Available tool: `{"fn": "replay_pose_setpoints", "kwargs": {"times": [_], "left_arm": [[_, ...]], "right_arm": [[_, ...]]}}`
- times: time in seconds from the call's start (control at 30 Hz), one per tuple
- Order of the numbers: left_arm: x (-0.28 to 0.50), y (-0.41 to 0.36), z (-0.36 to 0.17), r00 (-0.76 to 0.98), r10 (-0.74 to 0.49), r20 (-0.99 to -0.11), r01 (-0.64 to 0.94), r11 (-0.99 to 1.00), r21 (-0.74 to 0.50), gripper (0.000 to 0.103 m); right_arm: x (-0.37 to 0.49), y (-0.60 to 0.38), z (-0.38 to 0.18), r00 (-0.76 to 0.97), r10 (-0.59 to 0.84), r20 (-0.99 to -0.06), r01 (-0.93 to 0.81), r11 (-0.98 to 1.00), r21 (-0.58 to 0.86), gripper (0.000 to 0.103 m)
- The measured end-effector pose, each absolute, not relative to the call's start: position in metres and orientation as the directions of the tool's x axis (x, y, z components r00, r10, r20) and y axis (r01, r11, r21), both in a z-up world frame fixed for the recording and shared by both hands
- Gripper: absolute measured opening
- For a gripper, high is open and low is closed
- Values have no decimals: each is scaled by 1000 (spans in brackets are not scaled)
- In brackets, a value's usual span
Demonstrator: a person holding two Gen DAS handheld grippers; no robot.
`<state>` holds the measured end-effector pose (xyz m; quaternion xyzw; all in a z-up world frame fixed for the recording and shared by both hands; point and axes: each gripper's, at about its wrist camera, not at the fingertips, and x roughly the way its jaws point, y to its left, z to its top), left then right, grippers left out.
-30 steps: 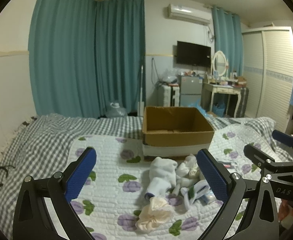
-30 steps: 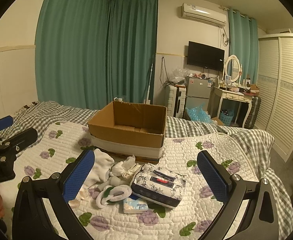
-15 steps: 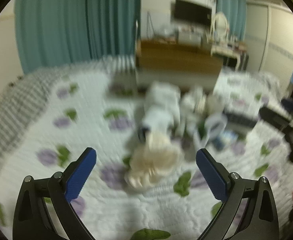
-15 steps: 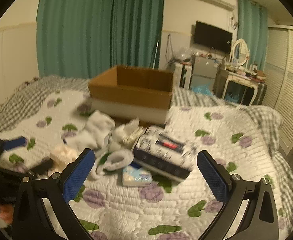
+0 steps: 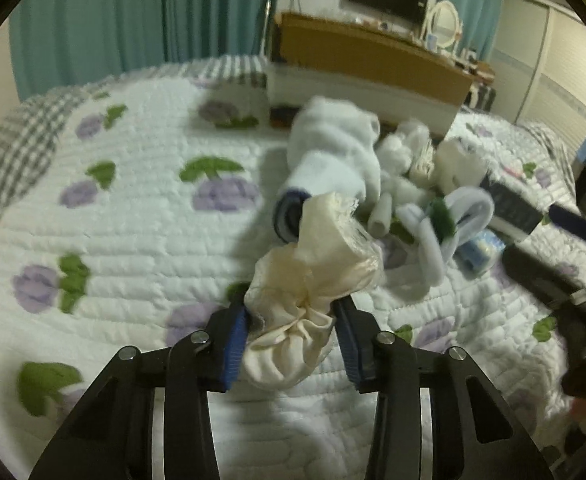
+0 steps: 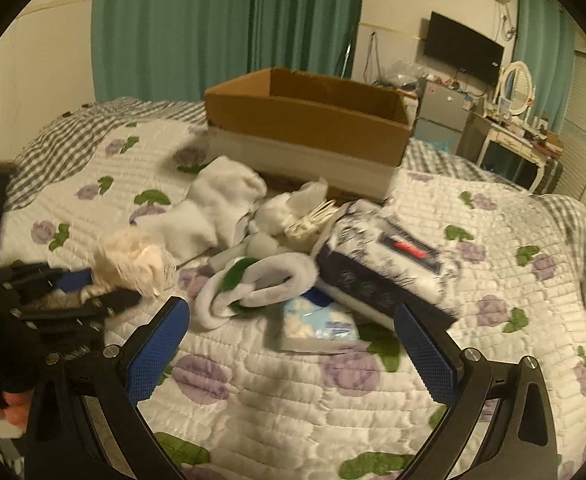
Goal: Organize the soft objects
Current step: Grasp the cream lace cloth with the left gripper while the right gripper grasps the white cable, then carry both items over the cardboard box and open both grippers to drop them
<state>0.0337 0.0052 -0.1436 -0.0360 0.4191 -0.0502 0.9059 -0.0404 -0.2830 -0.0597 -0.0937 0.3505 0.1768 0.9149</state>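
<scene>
A cream crumpled cloth (image 5: 313,264) lies on the quilt at the near end of a pile of soft things. My left gripper (image 5: 291,312) has its jaws closing on it, and both blue pads touch the cloth's sides. Behind it lie a white sock bundle (image 5: 333,156) and a white sock with green patches (image 5: 445,220). In the right wrist view the cream cloth (image 6: 129,260) is at the left with the left gripper (image 6: 73,284) around it. My right gripper (image 6: 291,312) hangs open over the quilt, just short of a small light-blue tissue pack (image 6: 317,328), gripping nothing.
An open cardboard box (image 6: 305,120) stands on the bed behind the pile. A dark patterned tissue package (image 6: 385,264) lies right of the socks. The flowered quilt (image 6: 293,400) covers the bed; a dressing table (image 6: 513,136) and wardrobe stand beyond its right side.
Both grippers have dropped and tilted down toward the pile. The left jaws, wide apart before, have come together around the cream cloth. The right jaws stay wide apart.
</scene>
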Motion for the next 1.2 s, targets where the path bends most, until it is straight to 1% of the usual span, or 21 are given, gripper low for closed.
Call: {"fn": "replay_pose_setpoints", "kwargs": {"times": [0.17, 0.27, 0.33, 0.37, 0.4, 0.43, 0.5, 0.53, 0.57, 0.6, 0.73, 0.83, 1.03, 1.2], "left_arm": [[22, 18, -117, 702, -87, -707, 45, 996, -79, 40], [26, 28, -111, 722, -77, -688, 33, 997, -77, 40], [31, 32, -111, 723, -78, -687, 27, 996, -86, 40], [36, 36, -112, 722, -84, -687, 26, 995, -95, 40], [36, 37, -113, 721, -88, -687, 26, 995, -100, 40], [35, 37, -113, 720, -92, -688, 28, 994, -104, 40], [36, 41, -113, 718, -100, -688, 33, 993, -109, 39], [34, 41, -112, 720, -102, -687, 36, 993, -110, 40], [34, 40, -111, 721, -104, -686, 39, 993, -109, 40], [35, 38, -111, 721, -104, -685, 41, 993, -107, 40], [31, 34, -109, 719, -121, -684, 57, 992, -115, 39], [27, 32, -101, 730, -109, -674, 53, 993, -103, 39], [21, 20, -71, 767, -82, -636, 57, 997, -60, 39], [29, 15, -30, 803, -76, -591, 59, 997, -49, 39]], "right_arm": [[-23, -264, -72, 633, 293, -716, -419, 908, 0, 102], [-5, -249, -87, 602, 275, -750, -414, 910, 2, 97], [3, -243, -96, 594, 251, -765, -407, 914, -16, 81], [4, -241, -98, 597, 236, -767, -401, 916, -30, 79], [4, -240, -99, 602, 228, -765, -398, 916, -41, 70], [4, -239, -98, 609, 222, -762, -396, 917, -49, 64], [2, -241, -95, 620, 220, -753, -392, 918, -54, 43], [1, -242, -94, 623, 220, -751, -391, 919, -55, 38], [-1, -243, -93, 625, 224, -748, -391, 919, -52, 36], [-3, -244, -91, 623, 234, -747, -396, 917, -43, 30], [-17, -246, -81, 624, 267, -734, -417, 909, -23, 30], [-28, -250, -67, 637, 295, -712, -430, 903, -10, 30], [-41, -267, -13, 676, 345, -651, -438, 898, 21, 30], [-36, -278, 37, 717, 375, -588, -456, 890, 12, 30]]}}
